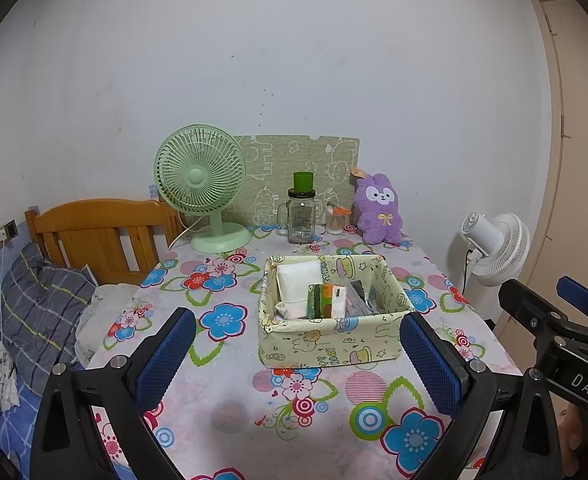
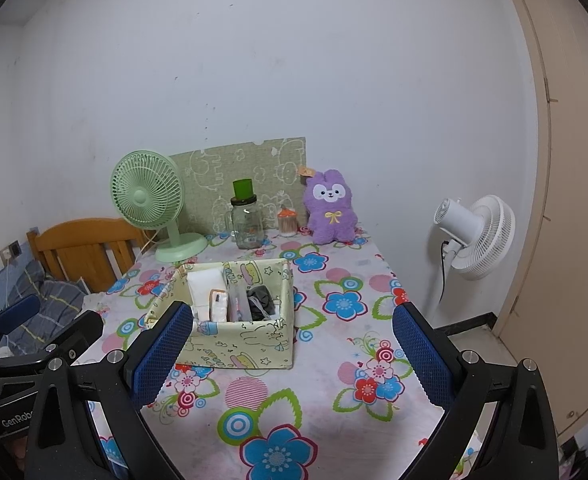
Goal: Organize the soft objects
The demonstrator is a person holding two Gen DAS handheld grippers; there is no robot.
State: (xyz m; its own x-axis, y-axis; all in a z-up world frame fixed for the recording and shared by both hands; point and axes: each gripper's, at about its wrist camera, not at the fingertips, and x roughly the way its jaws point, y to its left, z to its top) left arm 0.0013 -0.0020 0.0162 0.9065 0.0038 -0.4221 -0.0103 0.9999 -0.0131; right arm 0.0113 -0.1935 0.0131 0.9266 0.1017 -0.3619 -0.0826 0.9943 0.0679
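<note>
A table with a flowered cloth stands against a white wall. Near its middle sits a fabric basket holding a white pack, a green and orange packet and something dark, perhaps cloth. At the back stand a green fan, a jar and a purple plush, well apart from the basket. The left gripper and right gripper hover in front of the basket, fingers spread wide, holding nothing

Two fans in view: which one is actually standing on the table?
The green fan, whose round base rests on the floral tablecloth at the back left. The white fan stands on a floor pole beside the table.
</note>
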